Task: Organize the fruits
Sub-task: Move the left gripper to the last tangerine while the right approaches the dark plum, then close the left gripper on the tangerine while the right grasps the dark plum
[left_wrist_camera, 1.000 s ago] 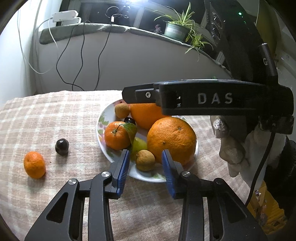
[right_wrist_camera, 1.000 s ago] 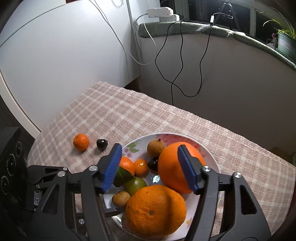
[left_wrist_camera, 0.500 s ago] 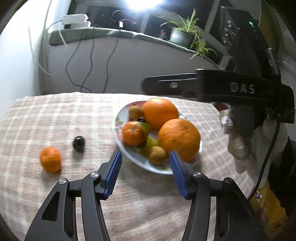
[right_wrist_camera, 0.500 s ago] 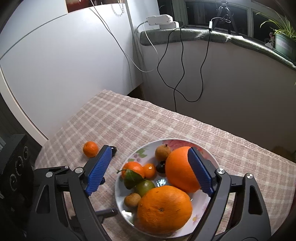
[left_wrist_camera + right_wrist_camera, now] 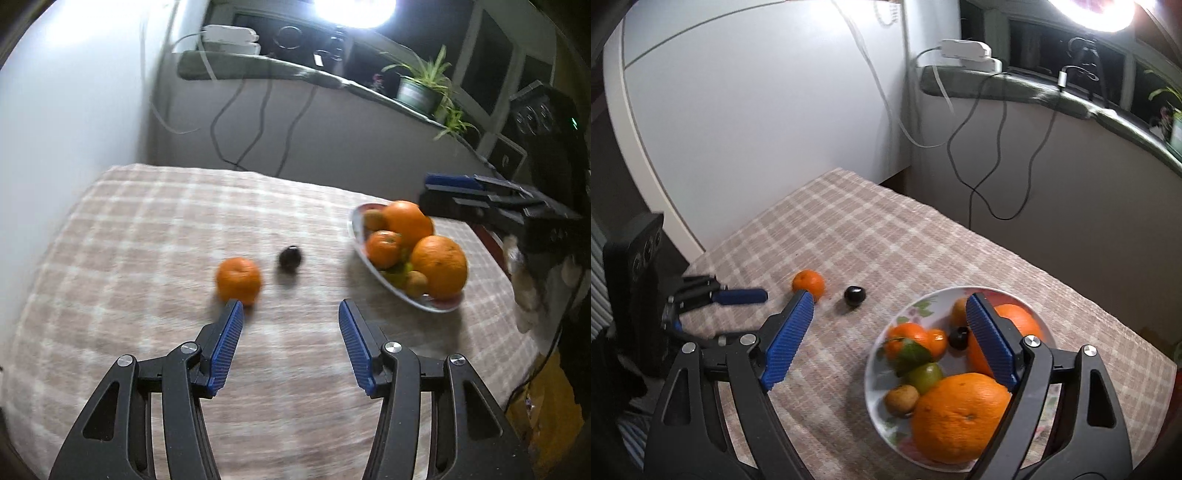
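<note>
A small mandarin and a dark plum lie loose on the checked tablecloth; both also show in the right wrist view, mandarin and plum. A flowered plate holds two big oranges, mandarins, a green fruit and small brown fruits; its rim shows in the right wrist view. My left gripper is open and empty, just short of the loose mandarin. My right gripper is open and empty above the plate's left edge.
Cables hang down the wall behind the table. A potted plant stands on the window ledge. The table's far edge lies close to the wall. The right gripper's body hovers beyond the plate.
My left gripper has swung left, away from the plate, toward the loose mandarin and plum, and opened wider. My right gripper has lifted and pulled back from the plate, opening wider.
</note>
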{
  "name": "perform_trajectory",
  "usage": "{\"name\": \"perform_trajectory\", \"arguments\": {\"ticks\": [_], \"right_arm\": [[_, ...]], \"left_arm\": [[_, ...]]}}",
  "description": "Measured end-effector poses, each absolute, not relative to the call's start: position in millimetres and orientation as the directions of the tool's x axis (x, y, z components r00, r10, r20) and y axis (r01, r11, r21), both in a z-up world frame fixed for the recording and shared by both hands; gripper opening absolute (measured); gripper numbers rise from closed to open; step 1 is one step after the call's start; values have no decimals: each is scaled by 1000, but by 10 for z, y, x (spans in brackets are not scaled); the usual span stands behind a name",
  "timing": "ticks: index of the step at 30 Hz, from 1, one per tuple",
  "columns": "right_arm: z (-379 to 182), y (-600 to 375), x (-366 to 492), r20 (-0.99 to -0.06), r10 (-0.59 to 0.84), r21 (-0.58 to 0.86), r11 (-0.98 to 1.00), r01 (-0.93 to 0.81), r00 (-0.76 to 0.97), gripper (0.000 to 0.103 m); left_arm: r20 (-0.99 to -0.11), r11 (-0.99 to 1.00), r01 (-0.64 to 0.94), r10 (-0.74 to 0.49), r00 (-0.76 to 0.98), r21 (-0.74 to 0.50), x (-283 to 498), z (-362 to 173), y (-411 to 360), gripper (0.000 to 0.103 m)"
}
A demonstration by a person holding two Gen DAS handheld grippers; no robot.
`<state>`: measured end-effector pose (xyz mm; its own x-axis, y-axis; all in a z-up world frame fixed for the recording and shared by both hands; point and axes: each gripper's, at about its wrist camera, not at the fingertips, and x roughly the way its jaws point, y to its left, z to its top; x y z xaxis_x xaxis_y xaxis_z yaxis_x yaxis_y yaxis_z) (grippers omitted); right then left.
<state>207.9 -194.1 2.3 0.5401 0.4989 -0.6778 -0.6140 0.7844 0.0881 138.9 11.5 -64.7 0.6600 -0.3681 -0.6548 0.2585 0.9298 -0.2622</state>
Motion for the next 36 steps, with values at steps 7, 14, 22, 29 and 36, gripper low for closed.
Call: {"name": "perform_trajectory", "arguments": {"ticks": [7, 14, 22, 29, 36], "right_arm": [[-73, -1620, 2045, -718, 478, 21, 743, -669, 507, 87], [-193, -1321, 2141, -777, 432, -35, 696, -717, 458, 74], [-335, -1110, 2289, -826, 406, -19, 674, -739, 391, 64], [-477, -961, 2416, -863, 354, -40, 662, -748, 360, 52], [-638, -860, 2505, -891, 307, -63, 646, -760, 335, 41]], "left_arm": [[-665, 940, 235, -340, 665, -246, 1502, -713, 245, 53], [-681, 942, 256, -334, 652, -217, 1619, -781, 204, 53], [-692, 942, 274, -331, 641, -197, 1722, -841, 172, 53], [-705, 943, 273, -326, 631, -191, 1843, -894, 186, 46], [-712, 944, 278, -320, 625, -181, 1881, -933, 158, 42]]}}
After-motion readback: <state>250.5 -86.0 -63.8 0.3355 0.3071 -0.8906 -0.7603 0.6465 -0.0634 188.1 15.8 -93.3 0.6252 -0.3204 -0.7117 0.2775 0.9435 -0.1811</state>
